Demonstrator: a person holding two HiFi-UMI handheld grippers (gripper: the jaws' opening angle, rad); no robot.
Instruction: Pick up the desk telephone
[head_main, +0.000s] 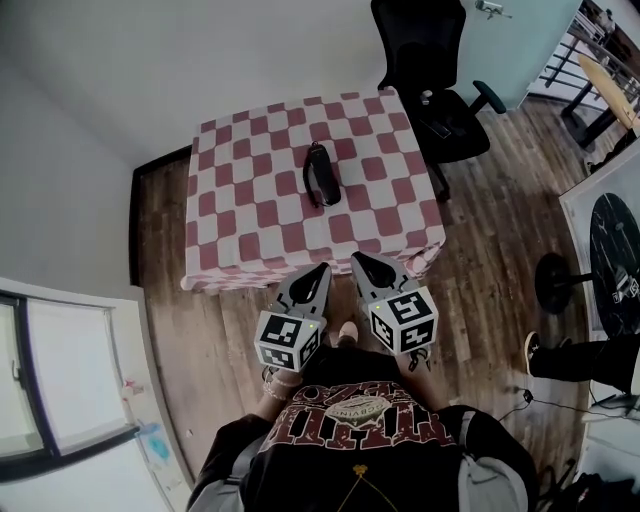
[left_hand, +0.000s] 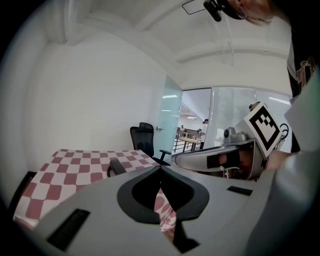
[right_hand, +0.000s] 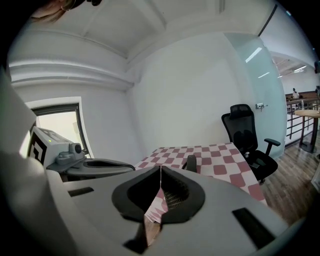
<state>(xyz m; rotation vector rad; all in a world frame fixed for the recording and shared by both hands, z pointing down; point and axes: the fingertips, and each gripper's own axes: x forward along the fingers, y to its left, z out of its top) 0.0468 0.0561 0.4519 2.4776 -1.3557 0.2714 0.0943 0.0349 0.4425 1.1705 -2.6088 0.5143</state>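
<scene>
The black desk telephone (head_main: 320, 175) lies on the middle of a table (head_main: 240, 240) covered with a red and white checked cloth. Both grippers hover side by side just short of the table's near edge, pointing at it. My left gripper (head_main: 322, 270) is shut with nothing in it, and so is my right gripper (head_main: 357, 259). In the left gripper view the telephone (left_hand: 116, 166) shows just beyond the closed jaw tips of the left gripper (left_hand: 161, 167), with the right gripper (left_hand: 215, 157) alongside. In the right gripper view the telephone (right_hand: 190, 162) stands past the right gripper (right_hand: 160, 167).
A black office chair (head_main: 430, 80) stands at the table's far right corner. A white wall runs along the left. On the wooden floor to the right are a round black stand base (head_main: 555, 282) and another person's leg (head_main: 580, 357).
</scene>
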